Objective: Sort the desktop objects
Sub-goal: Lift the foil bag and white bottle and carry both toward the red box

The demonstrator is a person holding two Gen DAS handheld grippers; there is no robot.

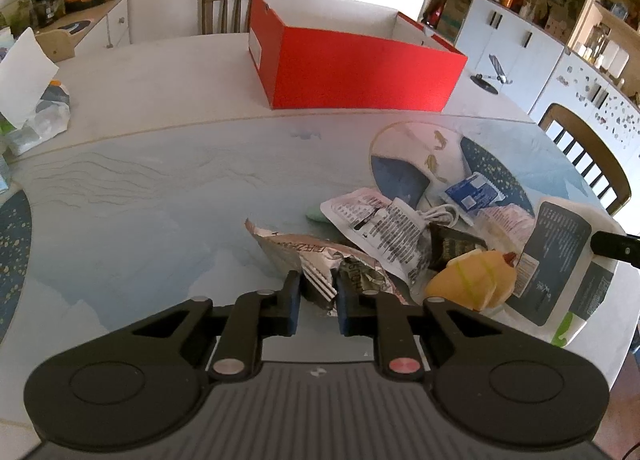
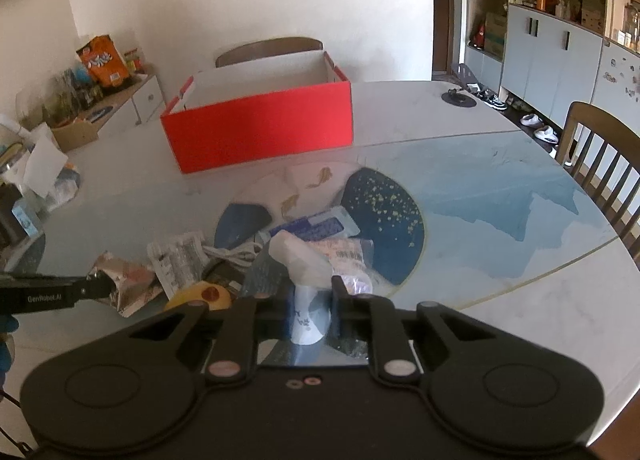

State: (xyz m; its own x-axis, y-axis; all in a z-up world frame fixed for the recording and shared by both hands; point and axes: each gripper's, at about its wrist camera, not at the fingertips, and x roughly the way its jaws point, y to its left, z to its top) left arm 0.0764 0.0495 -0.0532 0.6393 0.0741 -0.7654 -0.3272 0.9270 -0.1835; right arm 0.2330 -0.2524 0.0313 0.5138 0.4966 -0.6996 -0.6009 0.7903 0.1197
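Tilting downward, both grippers' fingers apparently pinching wrappers (image 1: 320, 260).

The red box's (image 1: 360, 72) inside is hidden — only walls show.

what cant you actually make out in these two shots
- Floor of the red box: hidden in both views by its own near wall.
- Small print on the crumpled wrapper: left wrist view, too small and creased.
- Rest of the white packet: right wrist view, covered by the right gripper.
- Pile's lower items: overlapped by packets.
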